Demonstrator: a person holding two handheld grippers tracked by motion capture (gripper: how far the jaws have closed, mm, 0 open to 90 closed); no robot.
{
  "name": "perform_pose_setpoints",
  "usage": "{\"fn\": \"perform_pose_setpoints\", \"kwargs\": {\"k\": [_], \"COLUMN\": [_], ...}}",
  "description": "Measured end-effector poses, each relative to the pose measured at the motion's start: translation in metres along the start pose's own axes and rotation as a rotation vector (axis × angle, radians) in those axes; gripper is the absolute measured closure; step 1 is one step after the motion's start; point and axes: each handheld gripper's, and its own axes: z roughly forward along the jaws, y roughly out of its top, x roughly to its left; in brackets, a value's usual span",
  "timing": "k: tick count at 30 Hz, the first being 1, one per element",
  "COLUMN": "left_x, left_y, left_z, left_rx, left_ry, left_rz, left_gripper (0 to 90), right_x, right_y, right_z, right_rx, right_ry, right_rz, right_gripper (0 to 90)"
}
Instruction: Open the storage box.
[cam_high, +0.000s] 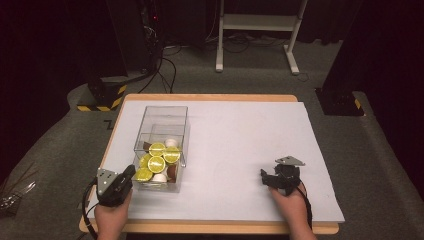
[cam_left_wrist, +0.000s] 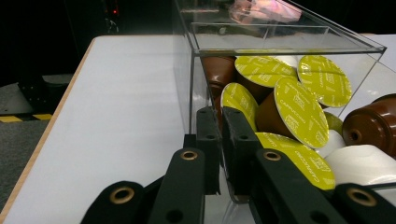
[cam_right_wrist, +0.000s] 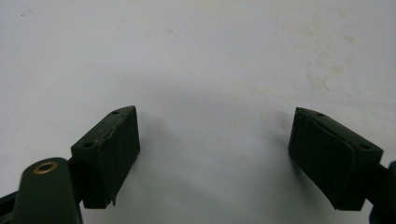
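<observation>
The box (cam_high: 161, 131) is a clear plastic bin standing on the left half of the table (cam_high: 240, 130), its near part piled with pods (cam_high: 156, 163) — yellow-lidded ones, a few brown and white. In the left gripper view the box (cam_left_wrist: 280, 39) shows thin, hard, glossy walls with sharp edges, so I judge it stiff but slippery and liable to crack or skid under a hard pinch. Loaded with pods (cam_left_wrist: 299, 109) it is probably still light, though the load sits toward the near end and could tip the box if lifted by one corner. The near wall is the natural place to take hold, gripped low enough that the pads bite a flat stretch rather than the bare rim

The left gripper (cam_left_wrist: 220, 135) does just that: its jaws stand nearly together, pinched on the near wall close to the corner, one pad outside and one inside against the pods. From above, the left gripper (cam_high: 127, 176) reaches in from the near left, the hand low and angled toward the box

The right gripper (cam_high: 275, 176) rests well apart on the right of the table, jaws spread wide over bare surface with nothing between them, as the right gripper (cam_right_wrist: 215, 154) view confirms
</observation>
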Motion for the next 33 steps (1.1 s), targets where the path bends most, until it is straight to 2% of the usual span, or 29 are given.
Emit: {"fn": "perform_pose_setpoints", "kwargs": {"k": [13,33], "left_x": [-0.002,-0.003], "left_y": [-0.003,-0.005], "left_z": [-0.016,-0.025], "left_rx": [0.009,0.005], "left_ry": [0.002,0.005], "left_rz": [0.007,-0.001], "left_gripper": [85.9,85.5], "right_x": [0.000,0.000], "right_y": [0.000,0.000], "right_z": [0.000,0.000], "right_rx": [0.000,-0.001], "right_ry": [0.001,0.000], "right_rz": [0.000,0.001], "right_gripper": [16.6,16.7]}}
